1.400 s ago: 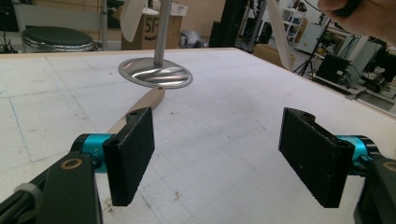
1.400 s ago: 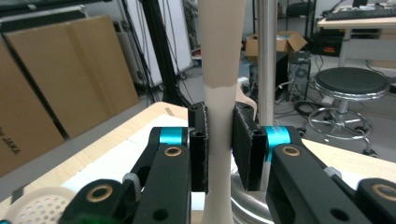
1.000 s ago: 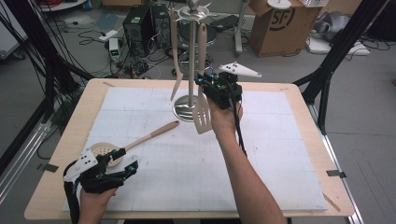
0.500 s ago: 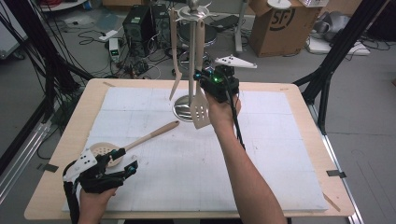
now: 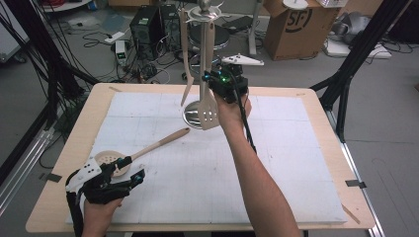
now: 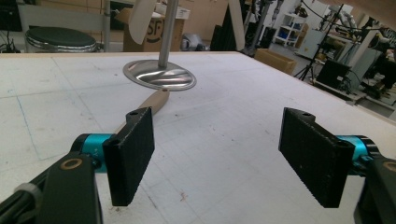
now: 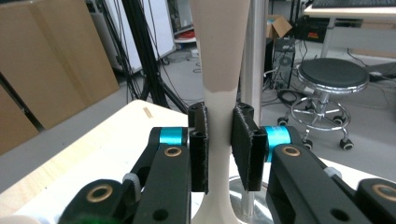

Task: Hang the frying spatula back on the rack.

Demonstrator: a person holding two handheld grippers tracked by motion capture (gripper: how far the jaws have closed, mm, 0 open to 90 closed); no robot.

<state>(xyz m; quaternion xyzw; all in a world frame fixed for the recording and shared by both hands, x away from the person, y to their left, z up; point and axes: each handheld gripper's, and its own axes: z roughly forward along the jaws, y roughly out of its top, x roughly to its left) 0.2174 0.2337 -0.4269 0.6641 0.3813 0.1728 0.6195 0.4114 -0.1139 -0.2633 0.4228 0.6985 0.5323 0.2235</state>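
A wooden worktop point(image 5: 321, 103) is covered by a white gridded mat point(image 5: 296, 163). On the mat, the round metal base of a utensil stand point(image 5: 193, 114) is set, and a slotted wooden spoon point(image 5: 148, 148) is laid nearer the front-left corner.

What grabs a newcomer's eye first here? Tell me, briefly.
The right gripper, at the table's far middle, has its jaws shut on a slotted spatula beside the shiny utensil stand. Near the front left corner, the left gripper sits with jaws open by a wooden skimmer spoon lying on the white mat.

Black gripper point(image 7: 219, 149), cyan collars, brass screws, bare forearms
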